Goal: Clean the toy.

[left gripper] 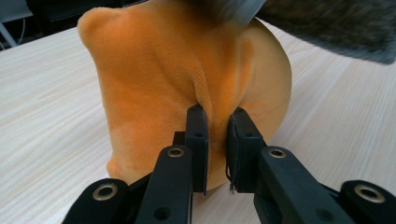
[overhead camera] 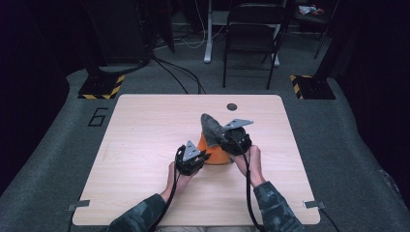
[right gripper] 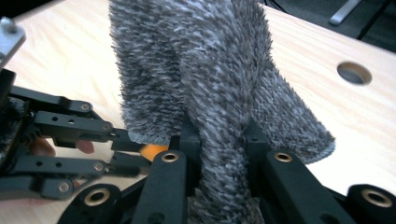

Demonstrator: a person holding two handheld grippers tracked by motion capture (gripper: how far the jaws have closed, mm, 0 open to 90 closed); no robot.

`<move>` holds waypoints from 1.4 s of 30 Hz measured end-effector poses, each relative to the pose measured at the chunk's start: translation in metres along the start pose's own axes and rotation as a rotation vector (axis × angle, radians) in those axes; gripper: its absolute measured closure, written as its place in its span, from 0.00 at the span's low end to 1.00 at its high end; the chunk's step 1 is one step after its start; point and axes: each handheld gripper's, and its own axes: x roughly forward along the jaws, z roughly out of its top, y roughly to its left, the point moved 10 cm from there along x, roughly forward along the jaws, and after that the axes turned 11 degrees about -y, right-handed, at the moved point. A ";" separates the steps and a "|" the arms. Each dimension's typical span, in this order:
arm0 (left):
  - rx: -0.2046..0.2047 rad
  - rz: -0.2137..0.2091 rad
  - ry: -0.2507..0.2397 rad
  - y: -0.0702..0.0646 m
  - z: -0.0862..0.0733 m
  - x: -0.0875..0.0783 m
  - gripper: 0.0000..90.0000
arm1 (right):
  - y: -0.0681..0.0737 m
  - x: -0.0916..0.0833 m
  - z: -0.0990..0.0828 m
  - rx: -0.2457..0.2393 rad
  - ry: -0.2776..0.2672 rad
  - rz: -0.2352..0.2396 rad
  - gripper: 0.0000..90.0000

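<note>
An orange plush cloth [overhead camera: 216,153] [left gripper: 187,70] stands bunched up near the middle of the wooden table [overhead camera: 145,125]. My left gripper [overhead camera: 204,156] [left gripper: 217,135] is at its left side, shut on a fold of the orange plush. A grey fuzzy cloth [overhead camera: 211,125] [right gripper: 210,70] is held up above and just behind the orange one, with my right gripper [overhead camera: 224,138] [right gripper: 222,135] shut on its lower part. Its edge shows in the left gripper view, at the top right [left gripper: 336,28]. In the right gripper view the left gripper [right gripper: 60,140] sits low at the left, beside a sliver of orange [right gripper: 152,150].
A round cable hole [overhead camera: 232,106] [right gripper: 354,73] is in the table's far edge area. A folding chair [overhead camera: 251,34], a desk leg and floor cables lie beyond the table. Striped stand bases [overhead camera: 101,87] flank the far corners.
</note>
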 end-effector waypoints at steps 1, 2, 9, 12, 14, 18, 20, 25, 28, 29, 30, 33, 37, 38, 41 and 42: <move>-0.004 0.005 -0.001 0.001 0.000 0.000 0.90 | 0.003 0.005 -0.003 -0.024 0.017 -0.012 0.85; -0.001 0.005 0.003 0.002 -0.001 0.000 0.90 | 0.003 0.010 -0.010 -0.047 0.052 -0.027 0.85; -0.038 0.005 0.006 0.008 -0.004 0.001 0.90 | -0.028 0.007 -0.030 0.003 0.093 -0.081 0.84; -0.038 0.002 0.009 0.009 -0.004 0.001 0.90 | -0.037 0.007 -0.039 0.078 0.105 -0.066 0.84; -0.039 0.009 0.004 0.010 -0.004 0.002 0.90 | -0.045 0.007 -0.047 0.114 0.118 -0.067 0.84; -0.059 0.006 0.001 0.011 -0.003 0.003 0.90 | -0.056 0.009 -0.059 0.166 0.148 -0.063 0.84; -0.069 -0.002 0.006 0.012 -0.004 0.002 0.90 | -0.060 0.010 -0.066 0.193 0.167 -0.067 0.84; -0.079 0.004 -0.002 0.014 -0.003 0.002 0.90 | -0.069 0.016 -0.088 0.225 0.233 -0.077 0.84; -0.077 0.012 -0.006 0.017 -0.003 0.002 0.90 | -0.079 0.017 -0.101 0.252 0.280 -0.086 0.84; -0.084 0.022 -0.012 0.021 -0.003 0.001 0.90 | -0.082 0.015 -0.098 0.257 0.268 -0.099 0.84; -0.084 0.022 -0.012 0.021 -0.003 0.001 0.90 | -0.082 0.015 -0.098 0.257 0.268 -0.099 0.84; -0.086 0.021 -0.011 0.025 -0.003 -0.001 0.89 | -0.081 -0.001 -0.061 0.240 0.123 -0.114 0.84; -0.083 0.025 -0.012 0.026 -0.003 -0.001 0.88 | -0.046 -0.005 -0.035 0.182 0.070 -0.003 0.84; -0.083 0.025 -0.012 0.026 -0.003 -0.001 0.86 | -0.046 -0.005 -0.035 0.182 0.070 -0.003 0.84; -0.073 0.032 -0.011 0.025 -0.001 -0.003 0.72 | -0.032 0.011 -0.048 0.145 0.123 -0.008 0.85; -0.073 0.032 -0.011 0.025 -0.001 -0.003 0.66 | -0.032 0.011 -0.048 0.145 0.123 -0.008 0.85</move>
